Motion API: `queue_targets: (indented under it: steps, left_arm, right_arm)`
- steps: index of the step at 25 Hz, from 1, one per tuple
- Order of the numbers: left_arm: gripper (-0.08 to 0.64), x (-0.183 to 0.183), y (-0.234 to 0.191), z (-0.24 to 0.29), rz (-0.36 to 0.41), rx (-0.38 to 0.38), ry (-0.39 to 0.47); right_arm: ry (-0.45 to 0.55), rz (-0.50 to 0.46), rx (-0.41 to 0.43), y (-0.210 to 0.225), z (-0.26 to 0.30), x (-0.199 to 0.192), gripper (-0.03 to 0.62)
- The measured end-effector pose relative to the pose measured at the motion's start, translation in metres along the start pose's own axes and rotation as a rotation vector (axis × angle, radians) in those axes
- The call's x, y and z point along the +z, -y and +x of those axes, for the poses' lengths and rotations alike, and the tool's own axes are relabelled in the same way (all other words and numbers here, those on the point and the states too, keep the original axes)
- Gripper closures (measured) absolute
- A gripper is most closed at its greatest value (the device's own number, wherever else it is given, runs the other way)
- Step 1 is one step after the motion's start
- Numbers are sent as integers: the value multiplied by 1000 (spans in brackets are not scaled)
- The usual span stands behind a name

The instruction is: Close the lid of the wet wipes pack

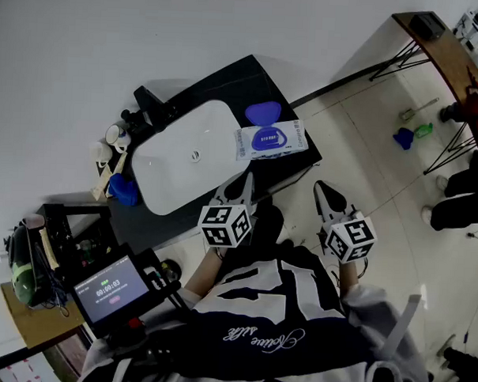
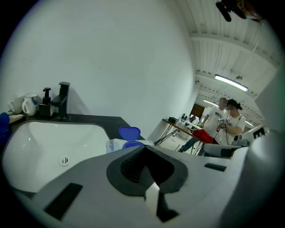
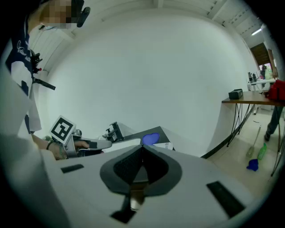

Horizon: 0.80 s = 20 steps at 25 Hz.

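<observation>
The wet wipes pack (image 1: 270, 138) lies flat on the dark counter (image 1: 236, 75), just right of the white sink (image 1: 185, 152). Its blue lid (image 1: 262, 113) stands open, flipped back toward the wall. In the left gripper view the pack (image 2: 116, 144) and its raised lid (image 2: 129, 132) show just beyond the jaws. The right gripper view shows the lid (image 3: 151, 138) farther off. My left gripper (image 1: 246, 177) hovers at the counter's front edge, short of the pack, shut and empty. Off the counter's right corner, over the floor, my right gripper (image 1: 321, 186) is also shut and empty.
A black faucet (image 1: 152, 103) and cups (image 1: 115, 133) stand behind the sink, and a blue cloth (image 1: 124, 191) lies at its left end. A screen device (image 1: 108, 287) sits near my left side. A wooden table (image 1: 443, 45) and people (image 2: 227, 120) are at the far right.
</observation>
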<state>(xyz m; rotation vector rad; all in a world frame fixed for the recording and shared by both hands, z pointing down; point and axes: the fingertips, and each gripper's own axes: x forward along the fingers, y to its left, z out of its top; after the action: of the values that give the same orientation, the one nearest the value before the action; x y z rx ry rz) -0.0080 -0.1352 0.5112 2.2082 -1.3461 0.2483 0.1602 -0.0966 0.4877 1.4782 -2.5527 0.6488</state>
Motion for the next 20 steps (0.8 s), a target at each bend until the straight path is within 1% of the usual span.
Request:
queue_targets:
  steps: [2, 4, 7, 10, 15, 20]
  left_arm:
    - [561, -3, -10, 9, -4, 19, -34]
    - [561, -5, -29, 25, -15, 38, -75]
    - [561, -12, -61, 53, -40, 56, -157]
    - [561, -29, -79, 72, -46, 60, -249]
    - [561, -52, -90, 94, -26, 32, -377]
    - [561, -64, -96, 109, -44, -14, -450]
  right_arm:
    - [-9, -4, -6, 1, 7, 5, 595]
    - [-22, -9, -5, 4, 26, 12, 595]
    - [-46, -31, 8, 8, 62, 23, 595]
    - [-76, -64, 10, 12, 84, 26, 595]
    - [-156, -96, 16, 26, 126, 23, 595]
    - [-255, -153, 28, 47, 181, 11, 595]
